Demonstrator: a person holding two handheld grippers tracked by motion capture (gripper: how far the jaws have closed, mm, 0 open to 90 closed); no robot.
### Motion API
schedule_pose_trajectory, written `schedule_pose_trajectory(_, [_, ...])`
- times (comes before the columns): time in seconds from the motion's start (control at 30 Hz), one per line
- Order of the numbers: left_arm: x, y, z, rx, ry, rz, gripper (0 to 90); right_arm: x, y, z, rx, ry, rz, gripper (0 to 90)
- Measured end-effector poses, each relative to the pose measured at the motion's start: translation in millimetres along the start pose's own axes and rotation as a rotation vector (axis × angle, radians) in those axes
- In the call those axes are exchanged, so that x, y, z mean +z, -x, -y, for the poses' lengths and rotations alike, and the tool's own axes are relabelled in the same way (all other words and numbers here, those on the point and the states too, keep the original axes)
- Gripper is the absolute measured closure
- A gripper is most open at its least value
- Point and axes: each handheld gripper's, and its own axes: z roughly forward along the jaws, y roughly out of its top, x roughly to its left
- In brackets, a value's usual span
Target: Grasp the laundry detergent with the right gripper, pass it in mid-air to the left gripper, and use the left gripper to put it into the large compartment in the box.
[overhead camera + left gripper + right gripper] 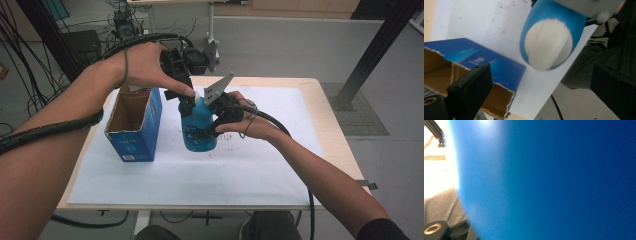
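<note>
1. The table (330, 125) carries a white sheet (260, 170). On it, to my left, stands an open blue cardboard box (134, 125), its torn top flaps up and its inside showing brown.
2. The blue bottle (199, 127) is upright just to the right of the box, near the sheet's middle. I cannot tell whether its base rests on the sheet or is slightly lifted. I judge it a rigid plastic bottle with smooth, glossy and probably slippery walls, light to moderate in weight, and not fragile.
3. My right gripper (212, 127) is clamped on the bottle's body from the right side, its jaws squeezed onto the curved wall. In the right gripper view the blue wall (549, 180) sits right against the lens. The mid-body is the best hold, being the widest and stiffest part.
4. My left gripper (186, 102) comes down at the bottle's top with its jaws spread, gripping nothing.
5. In the left gripper view, the white cap (547, 43) lies ahead between the jaws. It is small and round, so it wants a square, centred pinch.
</note>
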Motion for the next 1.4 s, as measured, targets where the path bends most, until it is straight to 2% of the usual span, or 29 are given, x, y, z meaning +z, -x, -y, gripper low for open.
schedule_pose_trajectory(0.23, [1.3, 5.3, 0.0, 0.038, 0.031, 0.034, 4.6, -0.8, -11.0, -5.5, -0.038, 0.022, -0.02, 44.4])
schedule_pose_trajectory(0.37, [4.2, 8.1, -1.9, 0.06, 0.029, 0.062, 4.6, -2.0, -16.4, -7.7, -0.056, 0.037, -0.027, 44.3])
schedule_pose_trajectory(0.5, [6.8, 10.5, -4.3, 0.082, 0.02, 0.076, 4.6, -1.8, -19.6, -7.8, -0.053, 0.053, -0.035, 44.4])
schedule_pose_trajectory(0.8, [9.6, 13.2, -7.4, 0.091, 0.039, 0.107, 4.6, -4.7, -22.9, -8.4, -0.057, 0.073, -0.049, 44.3])
schedule_pose_trajectory(0.97, [12.6, 14.2, -9.1, 0.102, 0.022, 0.112, 4.6, -3.7, -22.8, -8.7, -0.07, 0.068, -0.046, 44.3])
schedule_pose_trajectory(1.1, [14.9, 14.4, -9.6, 0.102, 0.021, 0.115, 4.6, -4.0, -22.1, -9.5, -0.082, 0.087, -0.052, 44.3])
schedule_pose_trajectory(1.3, [18.7, 16.0, -10.4, 0.116, 0.012, 0.117, 4.6, -5.9, -23.6, -9.5, -0.064, 0.083, -0.05, 44.3])
schedule_pose_trajectory(1.4, [18.6, 15.5, -9.6, 0.112, 0.02, 0.118, 4.6, -5.8, -22.5, -9.7, -0.076, 0.093, -0.047, 44.3])
